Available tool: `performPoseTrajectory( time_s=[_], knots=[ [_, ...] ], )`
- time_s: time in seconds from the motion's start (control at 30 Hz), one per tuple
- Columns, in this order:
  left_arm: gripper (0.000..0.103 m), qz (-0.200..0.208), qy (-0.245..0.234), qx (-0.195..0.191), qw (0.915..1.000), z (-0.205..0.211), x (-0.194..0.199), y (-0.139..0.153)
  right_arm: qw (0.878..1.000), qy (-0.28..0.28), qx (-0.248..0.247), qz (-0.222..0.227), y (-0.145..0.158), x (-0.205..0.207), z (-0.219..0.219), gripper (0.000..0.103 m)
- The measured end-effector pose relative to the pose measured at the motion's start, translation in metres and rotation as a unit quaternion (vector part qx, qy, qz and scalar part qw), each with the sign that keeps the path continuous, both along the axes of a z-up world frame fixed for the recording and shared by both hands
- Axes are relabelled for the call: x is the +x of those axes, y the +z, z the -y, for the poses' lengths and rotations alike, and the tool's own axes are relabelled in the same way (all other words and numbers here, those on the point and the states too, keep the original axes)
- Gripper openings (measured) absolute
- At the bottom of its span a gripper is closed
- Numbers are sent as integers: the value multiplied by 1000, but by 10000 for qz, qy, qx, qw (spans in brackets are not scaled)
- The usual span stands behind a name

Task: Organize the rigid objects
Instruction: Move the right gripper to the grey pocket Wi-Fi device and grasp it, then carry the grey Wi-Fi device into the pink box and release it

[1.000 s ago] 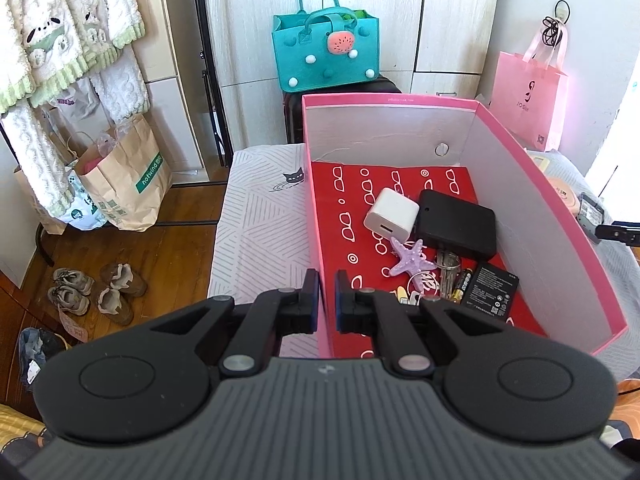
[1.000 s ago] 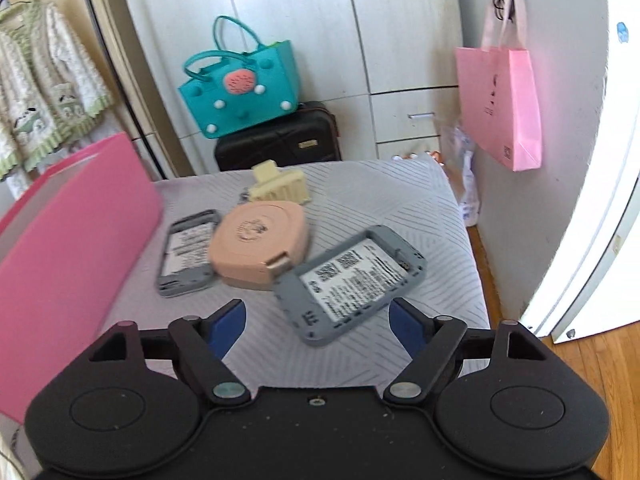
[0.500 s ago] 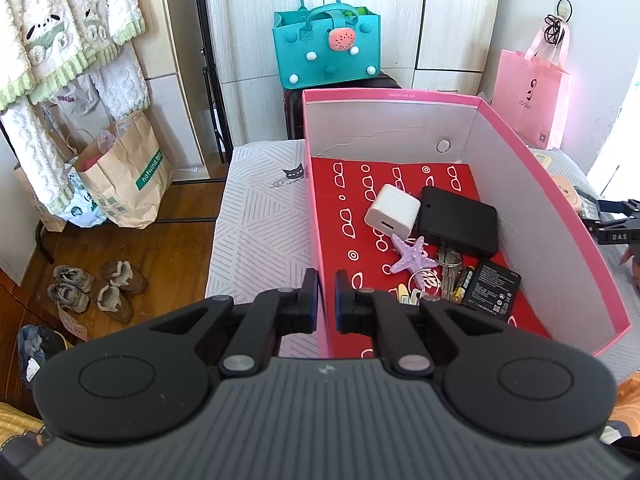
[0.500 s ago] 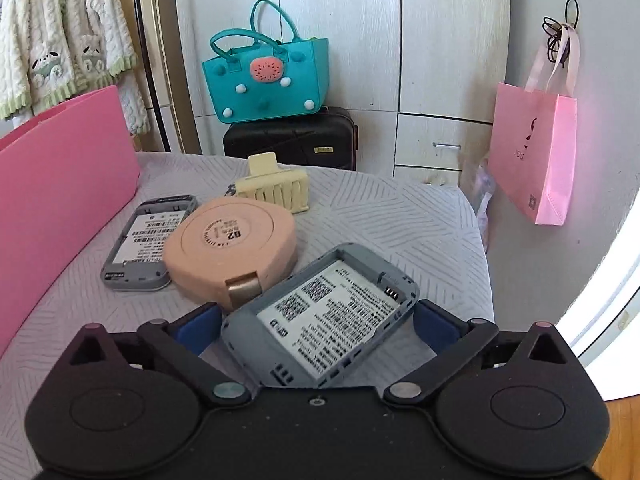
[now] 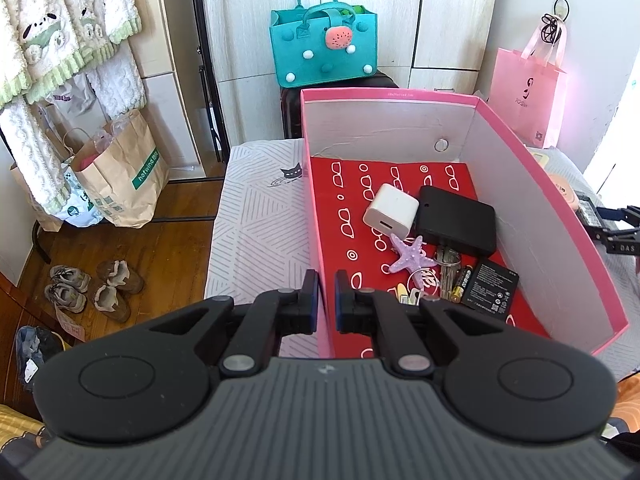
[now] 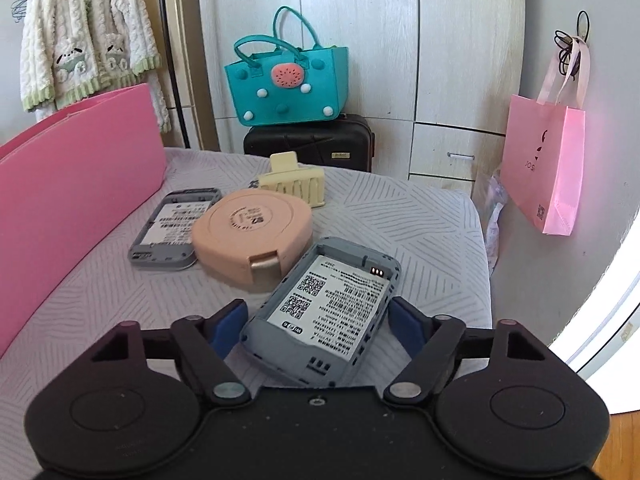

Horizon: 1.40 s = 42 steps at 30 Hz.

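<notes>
My left gripper is shut on the near-left wall of the pink box. Inside the box lie a white charger, a black case, a purple starfish, a flat battery and small batteries. My right gripper is open, its blue pads on either side of a grey device shell lying on the bed, apart from it. Beyond lie a peach round case, a second grey shell and a cream hair claw.
The pink box's outer wall stands left of the right gripper. A teal bag sits on a black suitcase at the bed's far end. A pink bag hangs on the right wall. Shoes and a paper bag lie on the floor to the left.
My right gripper has moved forward and down so the grey device shell now lies between its open fingers. My left gripper stays shut on the box wall.
</notes>
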<state>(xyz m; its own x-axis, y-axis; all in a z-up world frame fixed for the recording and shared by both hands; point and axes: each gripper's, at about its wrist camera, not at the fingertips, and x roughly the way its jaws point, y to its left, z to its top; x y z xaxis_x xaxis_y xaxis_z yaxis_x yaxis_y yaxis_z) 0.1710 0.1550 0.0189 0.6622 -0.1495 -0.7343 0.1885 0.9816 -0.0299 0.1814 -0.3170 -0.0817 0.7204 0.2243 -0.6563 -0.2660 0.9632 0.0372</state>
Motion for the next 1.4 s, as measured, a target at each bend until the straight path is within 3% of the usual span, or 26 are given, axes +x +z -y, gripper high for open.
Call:
performPoseTrajectory(
  time_s=[0.23, 0.43, 0.57, 0.63, 0.97, 1.17, 1.4],
  knots=[
    [6, -61, 3, -2, 10000, 1, 2, 2, 9993, 143, 154, -301, 7, -18, 2, 76],
    [6, -65, 20, 50, 10000, 3, 3, 3, 9949, -344, 513, -792, 12, -9, 6, 79],
    [6, -92, 28, 13, 10000, 1, 4, 3, 9948, -615, 264, -773, 9, 2, -1, 78],
    [6, -95, 20, 45, 9999, 2, 4, 3, 9949, -705, 95, -721, 10, 4, -5, 67],
    [6, -85, 30, 58, 9999, 2, 3, 2, 9954, -574, -224, -731, 11, -5, -15, 68],
    [6, -95, -9, 40, 9999, 1, 2, 3, 9947, -746, -55, -712, 12, -7, -13, 66],
    [6, -88, -45, 21, 9999, 0, 3, 3, 9949, -541, 186, -829, 17, -23, -20, 66]
  ],
)
